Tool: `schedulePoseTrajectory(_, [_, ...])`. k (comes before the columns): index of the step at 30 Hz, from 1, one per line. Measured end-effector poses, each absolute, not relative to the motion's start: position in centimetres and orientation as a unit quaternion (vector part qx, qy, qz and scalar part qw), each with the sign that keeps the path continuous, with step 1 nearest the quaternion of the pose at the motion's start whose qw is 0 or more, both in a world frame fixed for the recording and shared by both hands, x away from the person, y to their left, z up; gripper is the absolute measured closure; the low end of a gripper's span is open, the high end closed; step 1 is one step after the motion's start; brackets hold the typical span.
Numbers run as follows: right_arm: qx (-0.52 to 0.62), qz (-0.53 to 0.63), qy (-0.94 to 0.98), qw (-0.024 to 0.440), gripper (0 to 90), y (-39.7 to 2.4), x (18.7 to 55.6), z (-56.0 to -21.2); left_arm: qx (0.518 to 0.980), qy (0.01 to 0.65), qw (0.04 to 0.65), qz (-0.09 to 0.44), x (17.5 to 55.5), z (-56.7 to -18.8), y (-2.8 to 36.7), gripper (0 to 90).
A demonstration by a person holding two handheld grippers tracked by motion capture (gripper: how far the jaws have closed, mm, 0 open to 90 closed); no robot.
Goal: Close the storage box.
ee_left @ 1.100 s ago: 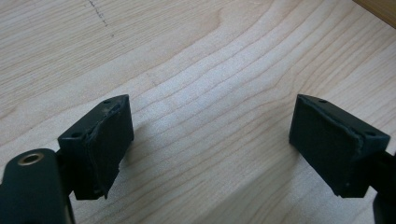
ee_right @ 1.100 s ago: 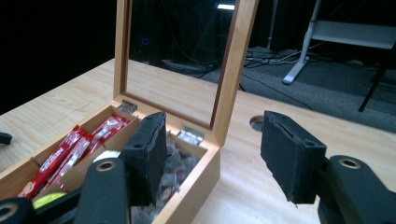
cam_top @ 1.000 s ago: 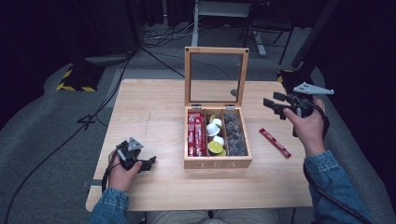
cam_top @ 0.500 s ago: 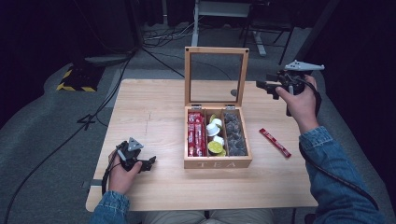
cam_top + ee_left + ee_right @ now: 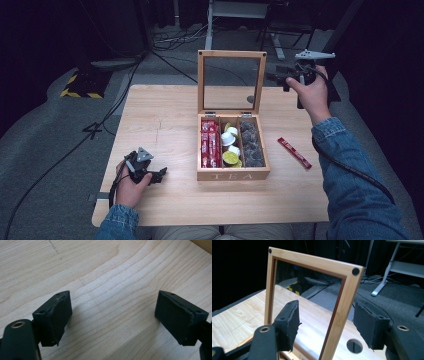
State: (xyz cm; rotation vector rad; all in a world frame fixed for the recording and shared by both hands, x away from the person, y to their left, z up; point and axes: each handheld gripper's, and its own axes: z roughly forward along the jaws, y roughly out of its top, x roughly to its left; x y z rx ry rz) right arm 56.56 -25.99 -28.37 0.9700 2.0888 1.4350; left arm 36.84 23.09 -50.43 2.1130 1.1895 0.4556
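Since a second ago we have carried our right gripper [image 5: 280, 79] up from the worktop's [image 5: 165, 120] right side to the raised lid [image 5: 231, 80] of the tea box [image 5: 233, 174], its jaws just opening; they now straddle the lid's right edge without pressing. The lid stands upright at mid-worktop, long axis vertical, glass facing us. Our left gripper [image 5: 159, 175] rests, jaws wide, empty.

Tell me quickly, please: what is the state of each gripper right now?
Left gripper: open, nothing between the pads, low over the table.
Right gripper: open, jaws have just been opening, either side of the box lid edge, not pressing it.
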Motion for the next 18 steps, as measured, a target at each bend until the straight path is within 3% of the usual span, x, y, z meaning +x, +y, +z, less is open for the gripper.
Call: schedulePoseTrajectory(18, [0.357,0.506,0.757,0.207,38.9,-24.9,61.9,-29.3,0.808,0.454,0.332,0.173,36.9,-50.4,23.1,14.6])
